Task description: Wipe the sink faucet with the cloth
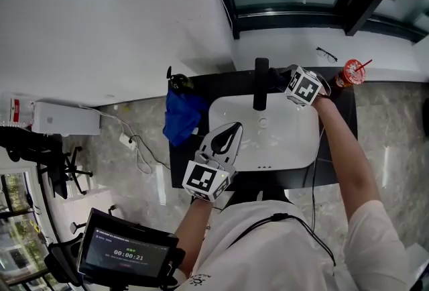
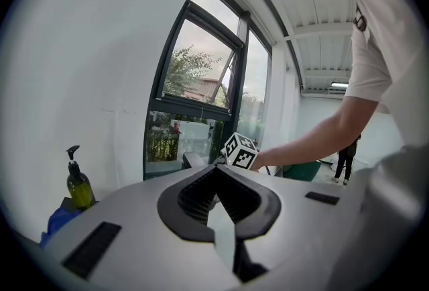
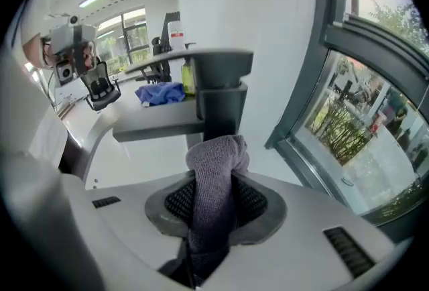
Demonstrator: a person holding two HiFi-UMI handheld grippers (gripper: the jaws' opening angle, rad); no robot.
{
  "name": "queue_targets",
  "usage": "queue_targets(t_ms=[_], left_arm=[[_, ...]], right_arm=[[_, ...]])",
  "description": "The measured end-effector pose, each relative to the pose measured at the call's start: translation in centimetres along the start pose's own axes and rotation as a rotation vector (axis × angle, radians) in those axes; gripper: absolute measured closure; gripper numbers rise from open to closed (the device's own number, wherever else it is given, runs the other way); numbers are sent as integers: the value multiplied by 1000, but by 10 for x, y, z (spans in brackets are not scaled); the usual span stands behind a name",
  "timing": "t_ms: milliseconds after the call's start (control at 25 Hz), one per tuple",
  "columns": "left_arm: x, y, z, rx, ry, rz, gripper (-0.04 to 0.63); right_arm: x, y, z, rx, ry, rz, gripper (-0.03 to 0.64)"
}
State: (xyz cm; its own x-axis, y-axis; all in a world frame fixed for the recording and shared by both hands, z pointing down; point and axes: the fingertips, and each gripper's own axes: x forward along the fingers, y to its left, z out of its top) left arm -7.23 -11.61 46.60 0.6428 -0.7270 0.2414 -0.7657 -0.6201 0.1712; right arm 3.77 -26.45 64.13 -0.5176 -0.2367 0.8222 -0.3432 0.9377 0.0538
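The black faucet (image 1: 261, 84) stands at the back of the white sink (image 1: 295, 149). My right gripper (image 1: 284, 76) is just right of the faucet's top, shut on a grey cloth (image 3: 216, 157). In the right gripper view the cloth bulges out of the jaws directly in front of the faucet (image 3: 220, 96); whether it touches, I cannot tell. My left gripper (image 1: 234, 127) hovers over the sink's front left part, jaws shut on nothing. From the left gripper (image 2: 216, 169) I see the right gripper's marker cube (image 2: 240, 151) ahead.
A blue cloth (image 1: 182, 115) lies on the dark counter (image 1: 342, 123) left of the sink, with a soap bottle (image 1: 177, 80) behind it. A red cup with a straw (image 1: 352, 73) stands at the counter's right end. Glasses (image 1: 326, 53) lie on the window sill.
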Motion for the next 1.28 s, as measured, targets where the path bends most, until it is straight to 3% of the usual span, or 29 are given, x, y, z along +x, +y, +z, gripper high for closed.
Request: queue_targets(t_ms=[440,680,760,840,1040,1160,1280], left_arm=[[8,-22,8,23,-12,-68,595],[7,-28,9,28,-23,-76,595],[5,-27,7,28,-23,-68,595],[2,-25,6,24,-20,-56,595],[-2,-21,4,17,-14,-32,595],[-6,-15,2,12,-9,-10,595],[-11,-8,0,6,-4,14,595]], right_arm=[[-85,-14,53,8,-294,-102,515],[-126,-43,59,205,-497,-178,515],[-120,-52,43,225,-438,-224,515],[-99,-52,21,184,-289,-244,515],[-29,-24,-25,55,30,-158,515],[1,-11,-38,-4,136,-115,515],[21,-7,-35,-33,174,-98,515]])
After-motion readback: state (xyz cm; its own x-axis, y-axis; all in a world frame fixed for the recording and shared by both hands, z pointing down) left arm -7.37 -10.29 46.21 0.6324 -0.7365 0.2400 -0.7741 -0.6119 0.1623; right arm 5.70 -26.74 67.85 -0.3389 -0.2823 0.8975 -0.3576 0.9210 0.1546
